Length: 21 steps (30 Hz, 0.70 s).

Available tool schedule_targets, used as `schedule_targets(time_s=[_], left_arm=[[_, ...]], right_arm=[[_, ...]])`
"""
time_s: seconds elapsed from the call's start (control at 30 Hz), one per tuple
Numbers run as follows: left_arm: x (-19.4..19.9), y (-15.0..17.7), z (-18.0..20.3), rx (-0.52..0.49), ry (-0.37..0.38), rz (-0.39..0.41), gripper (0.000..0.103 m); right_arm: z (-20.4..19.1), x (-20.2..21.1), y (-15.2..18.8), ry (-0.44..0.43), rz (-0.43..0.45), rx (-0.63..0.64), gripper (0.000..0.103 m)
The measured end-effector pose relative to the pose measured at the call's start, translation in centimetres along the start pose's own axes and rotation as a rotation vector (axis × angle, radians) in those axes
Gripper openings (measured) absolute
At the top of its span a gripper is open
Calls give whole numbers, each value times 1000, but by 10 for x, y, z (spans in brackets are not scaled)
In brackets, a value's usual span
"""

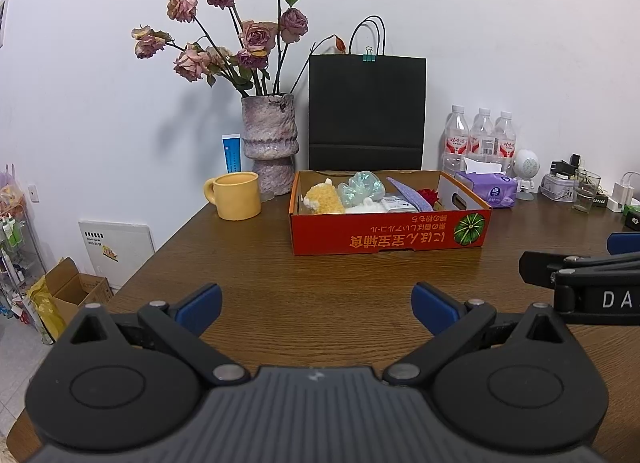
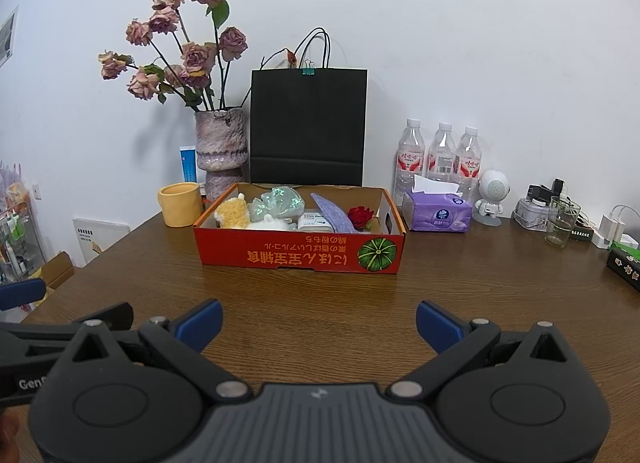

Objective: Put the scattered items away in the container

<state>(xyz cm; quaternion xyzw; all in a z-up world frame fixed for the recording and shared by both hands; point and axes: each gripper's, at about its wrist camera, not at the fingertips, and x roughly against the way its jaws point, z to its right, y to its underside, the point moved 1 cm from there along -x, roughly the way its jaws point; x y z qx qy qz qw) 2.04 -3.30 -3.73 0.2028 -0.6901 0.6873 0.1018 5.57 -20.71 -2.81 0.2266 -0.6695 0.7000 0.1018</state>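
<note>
A shallow red cardboard box [image 1: 390, 237] [image 2: 300, 255] stands on the brown wooden table. It holds a yellow plush [image 1: 324, 197] [image 2: 234, 213], a crinkled clear bag [image 1: 360, 185] [image 2: 278, 201], a white plush [image 2: 268, 223], a small white pack [image 1: 396, 205] [image 2: 314, 221], a purple strip [image 1: 404, 193] [image 2: 332, 213] and a red rose [image 1: 428, 195] [image 2: 360, 215]. My left gripper [image 1: 316, 309] is open and empty above the table's near part. My right gripper [image 2: 318, 325] is open and empty beside it, to its right, also short of the box.
A yellow mug [image 1: 236, 195] [image 2: 180, 205], a vase of dried roses [image 1: 270, 143] [image 2: 220, 151], a black paper bag [image 1: 366, 111] [image 2: 308, 125], three water bottles [image 2: 440, 159], a purple tissue pack [image 2: 438, 215], a white speaker [image 2: 494, 197] and a glass [image 2: 562, 221] line the table's far side.
</note>
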Motion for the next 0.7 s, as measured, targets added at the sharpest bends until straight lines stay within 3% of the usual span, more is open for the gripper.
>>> schedule_targets(time_s=[0.7], left_arm=[[1,5,0,7,0,-7,103]], right_arm=[[-2,0,3,0,-5,1,103]])
